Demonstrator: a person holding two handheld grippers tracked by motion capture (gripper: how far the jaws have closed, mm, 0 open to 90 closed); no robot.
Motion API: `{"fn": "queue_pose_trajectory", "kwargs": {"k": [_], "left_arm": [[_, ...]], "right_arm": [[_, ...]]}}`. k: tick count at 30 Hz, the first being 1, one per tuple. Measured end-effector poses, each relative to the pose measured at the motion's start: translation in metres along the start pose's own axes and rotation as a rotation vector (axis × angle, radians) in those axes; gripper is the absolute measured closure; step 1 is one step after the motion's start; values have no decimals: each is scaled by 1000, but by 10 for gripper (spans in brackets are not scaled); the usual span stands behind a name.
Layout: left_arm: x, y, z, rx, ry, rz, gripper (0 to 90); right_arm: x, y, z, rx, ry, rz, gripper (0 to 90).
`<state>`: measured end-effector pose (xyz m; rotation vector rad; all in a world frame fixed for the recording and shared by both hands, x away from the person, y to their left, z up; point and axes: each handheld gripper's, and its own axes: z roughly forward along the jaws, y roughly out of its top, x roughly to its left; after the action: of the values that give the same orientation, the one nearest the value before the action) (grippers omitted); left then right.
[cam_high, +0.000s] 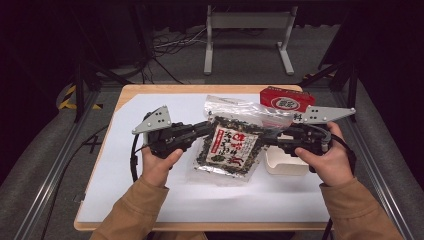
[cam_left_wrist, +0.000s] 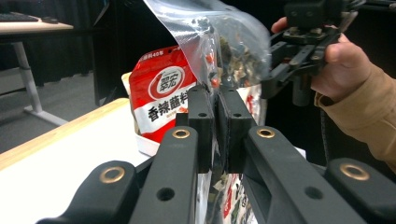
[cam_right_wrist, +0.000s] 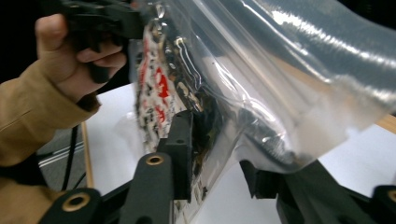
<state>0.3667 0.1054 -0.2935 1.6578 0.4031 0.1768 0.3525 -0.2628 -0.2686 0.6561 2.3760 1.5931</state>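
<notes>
A clear plastic bag (cam_high: 230, 145) with a red, white and black printed label, filled with dark dried flakes, hangs above the table between both grippers. My left gripper (cam_high: 210, 127) grips its left upper edge; in the left gripper view the two jaws (cam_left_wrist: 219, 126) are pressed together on the bag (cam_left_wrist: 224, 42). My right gripper (cam_high: 272, 136) is at the bag's right edge. In the right gripper view the bag (cam_right_wrist: 261, 84) lies between its jaws (cam_right_wrist: 217, 144), which stand apart, the right one partly hidden behind the plastic.
A red packet (cam_high: 286, 100) stands at the back right in a white tray (cam_high: 285, 162) just right of the bag. The white sheet (cam_high: 150, 190) covers the wooden table. A white stand's legs (cam_high: 210, 45) are beyond the table.
</notes>
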Motion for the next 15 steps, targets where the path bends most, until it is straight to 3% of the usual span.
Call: {"fn": "queue_pose_trajectory", "kwargs": {"k": [2, 8, 10, 12, 15], "left_arm": [[2, -1, -1, -2, 1, -8, 848], [1, 0, -1, -1, 0, 9, 830], [1, 0, -1, 1, 12, 9, 775], [5, 0, -1, -2, -9, -21, 727], [6, 2, -3, 2, -20, -22, 696]], "right_arm": [[3, 2, 0, 9, 48, -10, 752], [5, 4, -3, 7, 71, -41, 774], [5, 4, -5, 10, 79, -48, 779], [6, 5, -8, 11, 90, -55, 782], [8, 7, -13, 18, 90, -60, 783]]}}
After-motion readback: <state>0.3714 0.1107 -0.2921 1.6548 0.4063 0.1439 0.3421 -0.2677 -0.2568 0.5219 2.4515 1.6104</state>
